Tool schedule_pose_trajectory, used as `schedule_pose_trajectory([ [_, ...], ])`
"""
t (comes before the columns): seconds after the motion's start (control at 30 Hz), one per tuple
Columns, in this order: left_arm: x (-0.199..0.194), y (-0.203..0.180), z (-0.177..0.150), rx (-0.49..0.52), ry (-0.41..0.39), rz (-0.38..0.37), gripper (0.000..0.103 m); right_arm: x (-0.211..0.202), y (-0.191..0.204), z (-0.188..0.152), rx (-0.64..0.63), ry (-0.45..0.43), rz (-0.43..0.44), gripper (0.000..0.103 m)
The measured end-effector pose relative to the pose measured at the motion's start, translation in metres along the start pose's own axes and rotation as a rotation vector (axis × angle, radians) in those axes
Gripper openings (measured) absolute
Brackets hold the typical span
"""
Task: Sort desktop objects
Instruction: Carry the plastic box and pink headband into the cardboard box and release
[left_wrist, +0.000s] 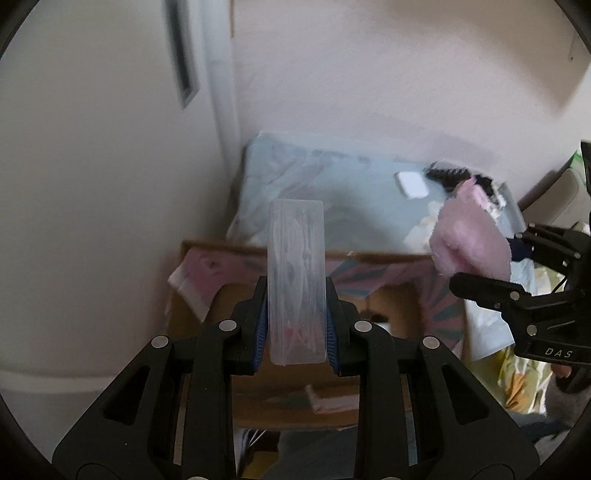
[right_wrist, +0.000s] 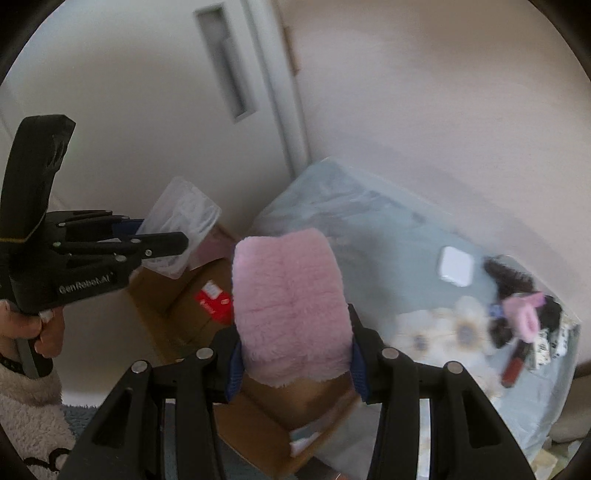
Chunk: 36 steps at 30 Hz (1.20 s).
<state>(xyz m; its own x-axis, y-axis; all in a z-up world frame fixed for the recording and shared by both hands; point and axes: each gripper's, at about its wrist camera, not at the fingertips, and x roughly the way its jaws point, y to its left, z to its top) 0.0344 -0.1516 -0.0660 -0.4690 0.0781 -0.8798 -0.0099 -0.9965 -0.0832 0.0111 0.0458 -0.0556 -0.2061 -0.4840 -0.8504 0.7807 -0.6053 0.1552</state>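
Note:
My left gripper (left_wrist: 296, 321) is shut on a clear plastic case (left_wrist: 296, 273) and holds it upright above an open cardboard box (left_wrist: 207, 325). The case also shows in the right wrist view (right_wrist: 181, 221), with the left gripper (right_wrist: 162, 240) at the left. My right gripper (right_wrist: 295, 354) is shut on a pink fluffy pouch (right_wrist: 291, 306) above the same box (right_wrist: 192, 295). The pouch (left_wrist: 469, 240) and the right gripper (left_wrist: 491, 273) show at the right of the left wrist view.
A table with a light blue cloth (right_wrist: 369, 229) stands beside the box against the wall. On it lie a white square case (right_wrist: 455, 266), a black hairbrush (left_wrist: 448, 173), a pink hair tie (right_wrist: 526, 317) and a red-brown stick (right_wrist: 513, 369). A white door (right_wrist: 166, 110) is behind.

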Motion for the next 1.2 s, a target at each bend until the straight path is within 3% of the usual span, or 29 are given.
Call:
schedule_pose_trajectory([
  [0.27,0.022,0.015,-0.035,-0.004,0.073,0.017,0.023,0.03,0.022,-0.012,-0.034,0.096,-0.005,0.043],
  [0.77,0.039,0.031,-0.051,-0.041,0.129,0.029,0.026,0.05,0.028,-0.025,0.014,0.169,-0.015,0.046],
  [0.83,0.043,0.031,-0.05,-0.054,0.158,0.032,0.049,0.055,0.027,-0.027,0.026,0.193,-0.02,0.05],
  [0.87,0.044,0.031,-0.051,-0.058,0.166,0.034,0.081,0.058,0.026,-0.029,0.034,0.205,-0.017,0.065],
  [0.9,0.04,0.03,-0.052,-0.067,0.147,0.0,0.09,0.06,0.025,-0.03,0.047,0.22,-0.009,0.086],
  [0.97,0.033,0.026,-0.052,-0.074,0.12,-0.042,0.102,0.059,0.022,-0.033,0.066,0.208,0.011,0.099],
  [1.0,0.029,0.022,-0.052,-0.063,0.108,-0.047,0.103,0.057,0.021,-0.034,0.07,0.194,0.014,0.102],
  [1.2,0.016,0.001,-0.045,0.067,0.047,0.057,0.103,0.046,0.012,-0.037,0.097,0.158,0.0,0.102],
])
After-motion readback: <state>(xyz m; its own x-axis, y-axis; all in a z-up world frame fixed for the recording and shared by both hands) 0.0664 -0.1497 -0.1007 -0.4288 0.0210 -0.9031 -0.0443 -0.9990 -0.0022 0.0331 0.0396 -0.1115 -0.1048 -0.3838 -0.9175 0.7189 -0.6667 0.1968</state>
